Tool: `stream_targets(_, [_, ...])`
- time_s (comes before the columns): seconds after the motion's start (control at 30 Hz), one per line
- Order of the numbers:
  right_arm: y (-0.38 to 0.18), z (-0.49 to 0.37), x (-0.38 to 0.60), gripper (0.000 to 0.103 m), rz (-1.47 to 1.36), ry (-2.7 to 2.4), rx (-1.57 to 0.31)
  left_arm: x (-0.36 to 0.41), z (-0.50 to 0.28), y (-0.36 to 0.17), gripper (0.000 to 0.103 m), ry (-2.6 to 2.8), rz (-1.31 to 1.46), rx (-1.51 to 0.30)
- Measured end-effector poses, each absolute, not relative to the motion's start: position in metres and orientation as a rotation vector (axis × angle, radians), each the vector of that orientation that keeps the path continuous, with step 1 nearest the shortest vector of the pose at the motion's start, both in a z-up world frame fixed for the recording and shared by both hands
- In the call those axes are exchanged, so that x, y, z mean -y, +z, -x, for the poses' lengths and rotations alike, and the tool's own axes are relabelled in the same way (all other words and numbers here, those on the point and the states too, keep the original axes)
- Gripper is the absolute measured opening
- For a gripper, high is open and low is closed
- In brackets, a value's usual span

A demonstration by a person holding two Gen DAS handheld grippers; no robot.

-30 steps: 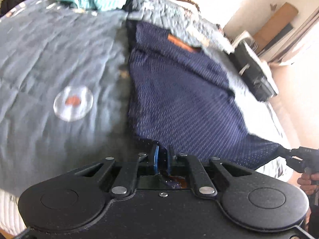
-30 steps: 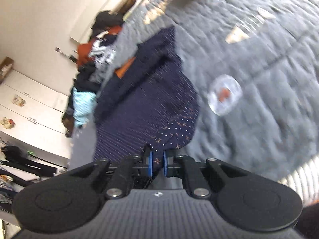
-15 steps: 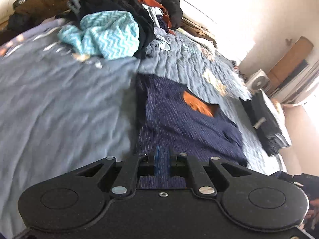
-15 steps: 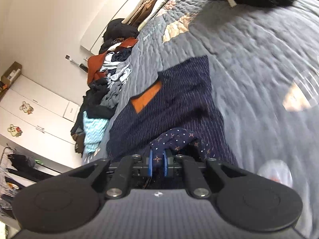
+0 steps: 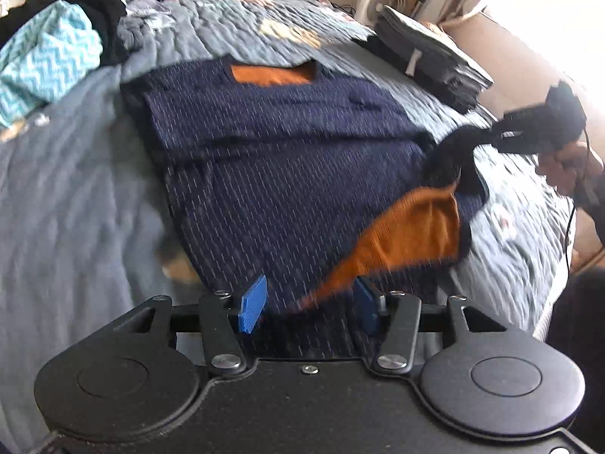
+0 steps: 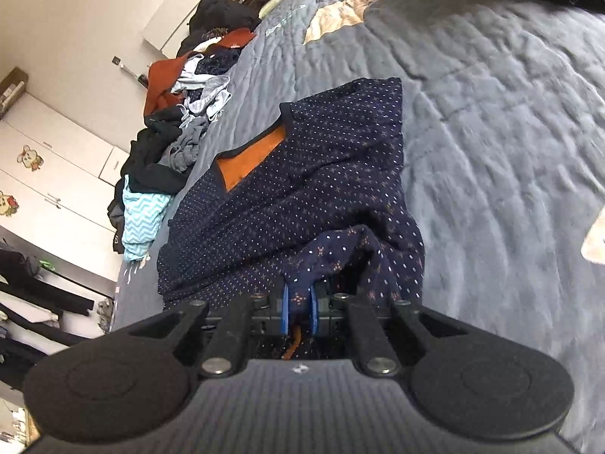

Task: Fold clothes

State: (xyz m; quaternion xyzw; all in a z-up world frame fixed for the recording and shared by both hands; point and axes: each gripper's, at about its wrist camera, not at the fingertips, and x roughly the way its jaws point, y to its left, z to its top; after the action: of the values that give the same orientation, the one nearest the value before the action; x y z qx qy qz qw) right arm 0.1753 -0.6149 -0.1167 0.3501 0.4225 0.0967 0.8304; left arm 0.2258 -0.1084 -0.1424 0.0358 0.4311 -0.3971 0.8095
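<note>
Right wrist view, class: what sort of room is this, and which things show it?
Most likely a bedroom: a grey quilted bedspread covers a bed, unsorted clothes are piled along it, and white wardrobe doors line the wall.

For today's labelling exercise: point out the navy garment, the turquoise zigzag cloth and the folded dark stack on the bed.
navy garment [image 5: 287, 174], left wrist view, middle of its spread body.
turquoise zigzag cloth [image 5: 45, 56], left wrist view, its bunched middle.
folded dark stack [image 5: 431, 56], left wrist view, its top layer.
</note>
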Motion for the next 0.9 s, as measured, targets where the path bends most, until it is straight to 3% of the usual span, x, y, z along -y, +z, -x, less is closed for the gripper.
stream_targets(0.37, [-0.113, -0.147, 0.611, 0.011, -0.806, 0.203, -0.834, 0.114, -0.212, -0.154, 0.049, -0.812, -0.079, -0.948])
stream_targets(0.4, [-0.114, -0.146, 0.611, 0.011, -0.816, 0.205, -0.832, 0.118, -0.212, -0.154, 0.037, -0.819, -0.095, -0.948])
stream_targets(0.43, [-0.115, -0.146, 0.61, 0.011, -0.823, 0.205, -0.832, 0.122, -0.211, -0.155, 0.015, -0.823, -0.108, -0.949])
stream_targets(0.47, [-0.114, -0.145, 0.611, 0.011, -0.827, 0.201, -0.827, 0.122, -0.21, -0.154, 0.01, -0.824, -0.102, -0.943])
stream_targets(0.7, [-0.092, -0.146, 0.625, 0.011, -0.86, 0.221, -0.777, 0.089, -0.221, -0.109, 0.007, -0.789, 0.057, -0.762])
stream_targets(0.9, [-0.075, -0.181, 0.638, 0.011, -0.917, 0.23, -0.748, 0.083, -0.269, -0.056, 0.007, -0.702, 0.032, -0.599])
